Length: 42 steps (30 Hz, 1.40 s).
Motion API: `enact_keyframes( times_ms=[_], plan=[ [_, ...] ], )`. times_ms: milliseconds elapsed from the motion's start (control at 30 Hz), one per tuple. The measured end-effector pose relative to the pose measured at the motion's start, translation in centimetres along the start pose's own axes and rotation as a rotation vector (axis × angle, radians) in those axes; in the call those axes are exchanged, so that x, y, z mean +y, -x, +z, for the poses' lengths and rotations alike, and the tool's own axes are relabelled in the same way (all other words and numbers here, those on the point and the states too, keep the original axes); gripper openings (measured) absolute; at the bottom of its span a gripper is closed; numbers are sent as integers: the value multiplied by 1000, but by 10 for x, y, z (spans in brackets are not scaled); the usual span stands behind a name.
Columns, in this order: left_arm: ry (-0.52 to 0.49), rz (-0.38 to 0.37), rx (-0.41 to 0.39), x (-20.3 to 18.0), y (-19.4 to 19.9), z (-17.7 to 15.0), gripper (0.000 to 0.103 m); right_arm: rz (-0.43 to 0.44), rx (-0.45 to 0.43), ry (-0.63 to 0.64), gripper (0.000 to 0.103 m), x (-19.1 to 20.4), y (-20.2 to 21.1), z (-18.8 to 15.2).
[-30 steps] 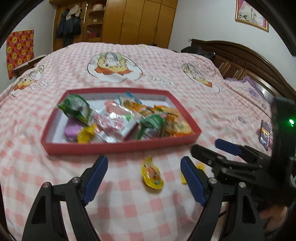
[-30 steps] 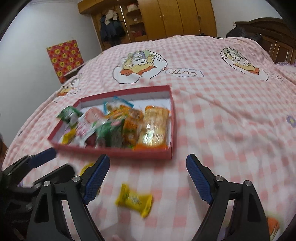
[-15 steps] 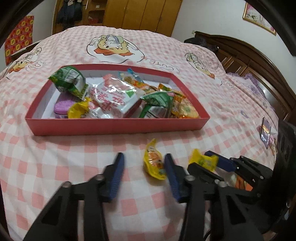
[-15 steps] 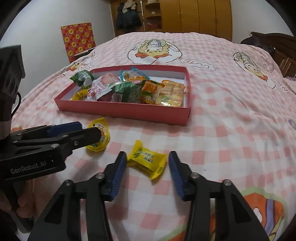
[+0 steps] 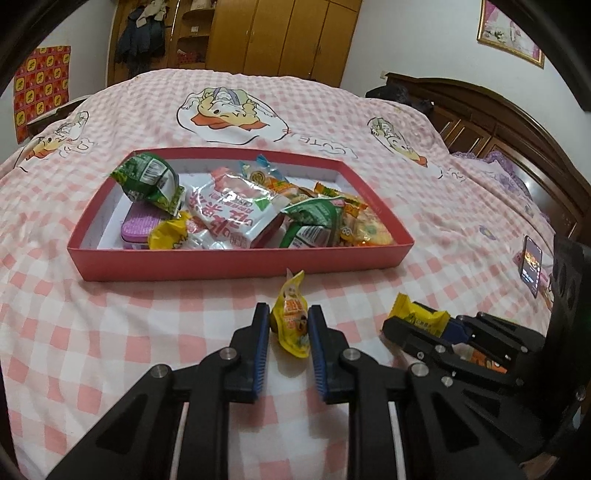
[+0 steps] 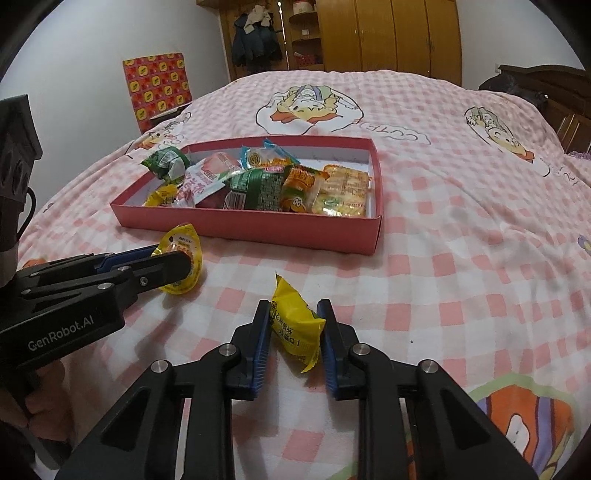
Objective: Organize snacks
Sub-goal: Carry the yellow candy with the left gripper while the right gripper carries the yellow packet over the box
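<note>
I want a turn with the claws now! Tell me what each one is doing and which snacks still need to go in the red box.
Left claw: shut on the yellow jelly cup, which is on the bed.
Right claw: closing on the yellow candy packet; the pads look to be touching it.
Red box: just beyond both, already full of snack packets.
Done: most snacks are boxed.
Left: lift these two and drop them into the box.

1. The bed cover (image 5: pixel 110 314) is pink-and-white check with cartoon duck prints.
2. The box (image 5: pixel 240 262) is red outside, white inside.
3. The jelly cup (image 5: pixel 291 321) is yellow with orange print.
4. The candy packet (image 6: pixel 295 325) is yellow with dark lettering.
5. The wardrobe (image 5: pixel 288 33) is honey-brown wood.
6. The wall poster (image 6: pixel 159 88) is red with yellow squares.
</note>
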<state>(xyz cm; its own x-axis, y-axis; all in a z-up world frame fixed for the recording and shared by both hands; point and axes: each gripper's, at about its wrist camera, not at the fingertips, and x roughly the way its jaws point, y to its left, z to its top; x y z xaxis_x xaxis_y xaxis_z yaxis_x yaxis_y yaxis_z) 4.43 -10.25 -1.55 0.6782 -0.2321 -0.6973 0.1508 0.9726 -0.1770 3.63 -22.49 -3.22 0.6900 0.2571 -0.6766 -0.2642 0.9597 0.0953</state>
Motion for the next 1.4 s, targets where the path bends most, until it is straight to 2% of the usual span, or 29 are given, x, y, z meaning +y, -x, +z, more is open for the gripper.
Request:
enact_keyframes(
  times_ms=[200, 367, 567, 800, 1267, 1400],
  plan=[
    [-13, 13, -28, 1, 12, 9, 22, 36, -14, -25, 26, -3, 3, 16],
    [9, 31, -40, 12, 20, 19, 22, 27, -39, 5, 26, 11, 4, 40],
    [18, 43, -68, 21, 32, 30, 22, 55, -49, 27, 26, 28, 2, 54],
    [16, 58, -92, 30, 38, 43, 22, 74, -88, 17, 26, 30, 8, 77],
    [35, 85, -97, 60, 13, 74, 22, 119, -94, -69, 26, 23, -26, 106],
    [35, 123, -92, 73, -3, 80, 22, 113, -74, -99, 26, 19, -51, 112]
  ],
)
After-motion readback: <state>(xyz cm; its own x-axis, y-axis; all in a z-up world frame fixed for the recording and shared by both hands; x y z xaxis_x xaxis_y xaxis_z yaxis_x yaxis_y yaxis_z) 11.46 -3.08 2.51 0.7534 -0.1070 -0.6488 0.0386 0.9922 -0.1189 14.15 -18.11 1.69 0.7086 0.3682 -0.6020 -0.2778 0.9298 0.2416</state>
